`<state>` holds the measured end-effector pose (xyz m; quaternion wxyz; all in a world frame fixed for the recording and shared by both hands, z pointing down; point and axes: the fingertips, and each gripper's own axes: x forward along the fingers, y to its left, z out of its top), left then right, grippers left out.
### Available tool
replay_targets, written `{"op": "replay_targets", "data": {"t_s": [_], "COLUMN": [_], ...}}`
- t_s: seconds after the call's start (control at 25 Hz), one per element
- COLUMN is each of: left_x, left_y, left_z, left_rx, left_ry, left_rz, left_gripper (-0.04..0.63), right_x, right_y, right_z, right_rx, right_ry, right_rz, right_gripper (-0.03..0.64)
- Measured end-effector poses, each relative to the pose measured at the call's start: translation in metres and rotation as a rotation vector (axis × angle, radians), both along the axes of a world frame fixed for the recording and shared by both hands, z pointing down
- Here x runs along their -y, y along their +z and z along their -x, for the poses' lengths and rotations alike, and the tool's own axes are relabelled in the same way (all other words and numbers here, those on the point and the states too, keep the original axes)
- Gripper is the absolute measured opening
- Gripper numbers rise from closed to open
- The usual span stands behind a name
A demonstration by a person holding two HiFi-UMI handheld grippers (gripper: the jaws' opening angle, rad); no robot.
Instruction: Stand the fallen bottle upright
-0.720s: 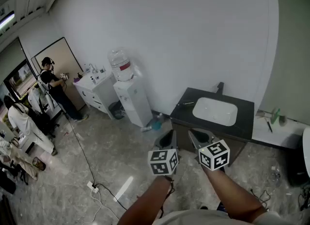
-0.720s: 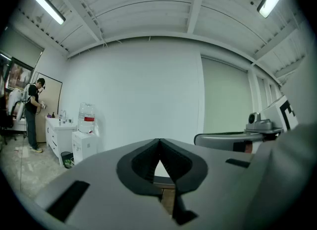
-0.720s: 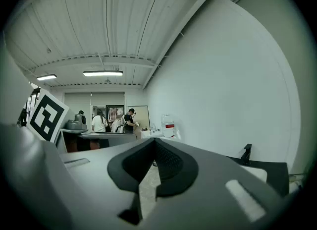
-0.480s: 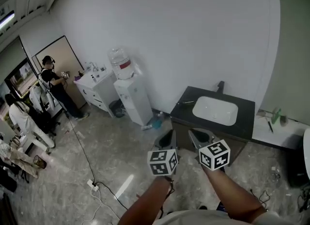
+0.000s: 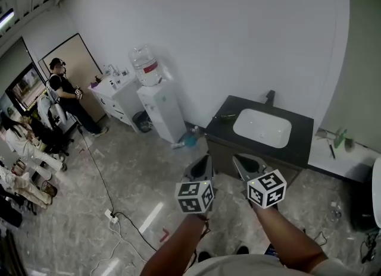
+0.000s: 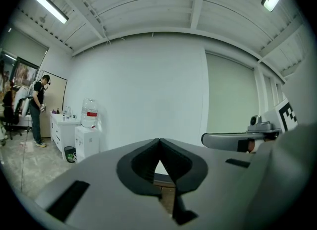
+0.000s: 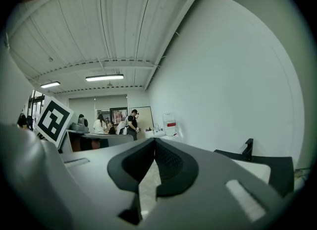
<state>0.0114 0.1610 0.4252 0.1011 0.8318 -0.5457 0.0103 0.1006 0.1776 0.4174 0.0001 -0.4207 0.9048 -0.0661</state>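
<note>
If the small dark thing lying flat on the counter, just left of the basin, is the bottle, it rests near the counter's left edge and well apart from both grippers. It is too small to make out its cap or its material.

By my judgement a bottle that size is light and stiff, with a smooth round side that will roll or slip under a loose pinch. A grip across the body, a little toward the neck, should let it be tipped onto its base without skidding.

The left gripper and the right gripper hang side by side in front of the counter. Each has its jaws together, tips meeting, with nothing between them, so they must part before any grasp.

Room around the bottle is tight. The counter's left edge is just beside it, the basin drops away on its right, and the faucet and the wall close the far side. The near side is free, over open floor. A dispenser stands further left, and a cable trails across the floor.
</note>
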Motion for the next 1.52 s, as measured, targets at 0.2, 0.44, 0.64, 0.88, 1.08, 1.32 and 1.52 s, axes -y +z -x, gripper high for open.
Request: {"op": "replay_targets", "data": {"t_s": [0.2,0.44,0.64,0.88,1.08,1.32,1.52], "left_x": [0.004,0.030,0.090,0.216,0.331,0.428,0.476], "left_y": [0.016,0.027,0.035,0.043,0.052,0.074,0.092], "left_z": [-0.009,-0.016,-0.001,0.027,0.050,0.062,0.066], "left_rx": [0.000,0.009,-0.002,-0.007,-0.005,-0.017,-0.030], "left_ry": [-0.030,-0.035,-0.026,0.024,0.098,0.175,0.198], "left_rz": [0.028,0.037,0.031,0.012,0.046,0.106,0.147], "left_gripper": [0.009,0.009,0.009,0.009,0.009,0.009,0.009], "right_x": [0.004,0.029,0.081,0.197,0.309,0.407,0.470], "right_y": [0.020,0.034,0.051,0.061,0.067,0.103,0.143], "right_z": [-0.020,-0.027,-0.013,0.024,0.061,0.077,0.083], "right_rx": [-0.010,-0.019,-0.043,-0.088,-0.123,-0.241,-0.427], "right_ry": [-0.033,-0.059,-0.063,-0.033,0.008,0.021,-0.105], "right_rz": [0.036,0.053,0.070,0.062,0.098,0.161,0.204], "right_gripper": [0.009,0.012,0.012,0.012,0.020,0.037,0.066]}}
